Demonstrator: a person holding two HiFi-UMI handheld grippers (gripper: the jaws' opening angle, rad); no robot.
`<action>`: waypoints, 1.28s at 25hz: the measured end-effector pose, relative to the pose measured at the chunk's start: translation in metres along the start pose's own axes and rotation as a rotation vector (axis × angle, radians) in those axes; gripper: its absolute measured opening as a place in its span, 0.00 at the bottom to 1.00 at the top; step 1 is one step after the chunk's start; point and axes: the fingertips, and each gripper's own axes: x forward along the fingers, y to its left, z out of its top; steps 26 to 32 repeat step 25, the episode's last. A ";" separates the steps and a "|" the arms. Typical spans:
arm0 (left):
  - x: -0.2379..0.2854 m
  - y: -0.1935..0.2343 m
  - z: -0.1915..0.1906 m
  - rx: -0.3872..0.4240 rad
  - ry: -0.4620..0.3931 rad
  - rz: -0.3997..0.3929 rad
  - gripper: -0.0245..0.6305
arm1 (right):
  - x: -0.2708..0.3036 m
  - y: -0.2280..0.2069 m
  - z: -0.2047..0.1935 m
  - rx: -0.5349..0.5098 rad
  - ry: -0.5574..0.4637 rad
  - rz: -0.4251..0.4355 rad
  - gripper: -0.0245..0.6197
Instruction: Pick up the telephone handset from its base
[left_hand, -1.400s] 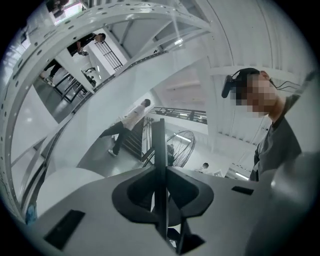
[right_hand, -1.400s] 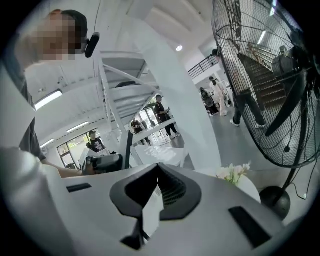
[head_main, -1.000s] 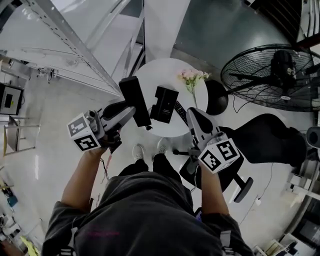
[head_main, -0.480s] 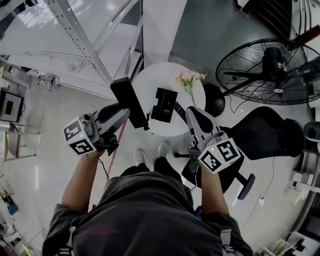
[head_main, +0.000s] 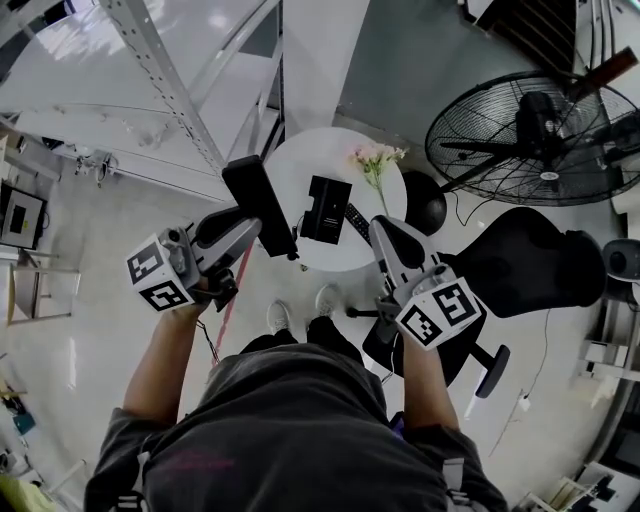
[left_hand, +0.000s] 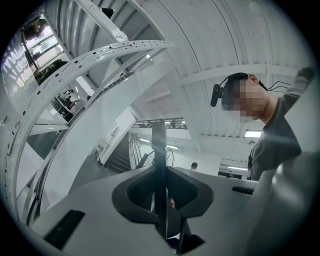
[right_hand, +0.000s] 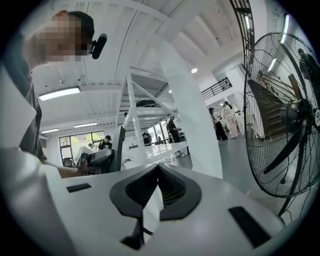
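**Inspector:** What stood at the station, largest first?

**Assessor:** A pedestal fan (head_main: 540, 140) at the right and a round white table (head_main: 325, 150) in the middle. The table carried the black telephone base (head_main: 327, 208) at its centre and a spray of pink flowers (head_main: 378, 157) just beside it.

**Inspector:** Where was the handset?

**Assessor:** The handset (head_main: 258, 203) was off the base and apart from it, above the table's left edge, with its long axis running away from the person. The left gripper (head_main: 260, 226) was clamped across its near end. In the left gripper view it showed edge-on as a thin dark slab pinched between the jaws. In my judgement an end grip suited a long, light part and kept it clear of the cradle.

**Inspector:** And the other tool?

**Assessor:** The right gripper (head_main: 380, 228) was closed on nothing, its jaws meeting. It hung over the table's right edge, near the base, touching nothing that I could see.

**Inspector:** What was the pose?

**Assessor:** Both forearms reached forward and both tools pointed roughly level, the left one tipped slightly upward
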 end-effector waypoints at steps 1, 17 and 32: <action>0.000 -0.001 0.000 0.002 0.002 0.000 0.16 | -0.001 0.001 0.000 -0.002 0.001 0.002 0.07; 0.003 -0.002 -0.014 -0.015 0.004 0.016 0.16 | -0.002 -0.003 -0.007 0.007 0.026 0.015 0.06; 0.002 0.003 -0.020 -0.026 0.009 0.023 0.16 | -0.002 -0.009 -0.015 0.023 0.039 0.010 0.06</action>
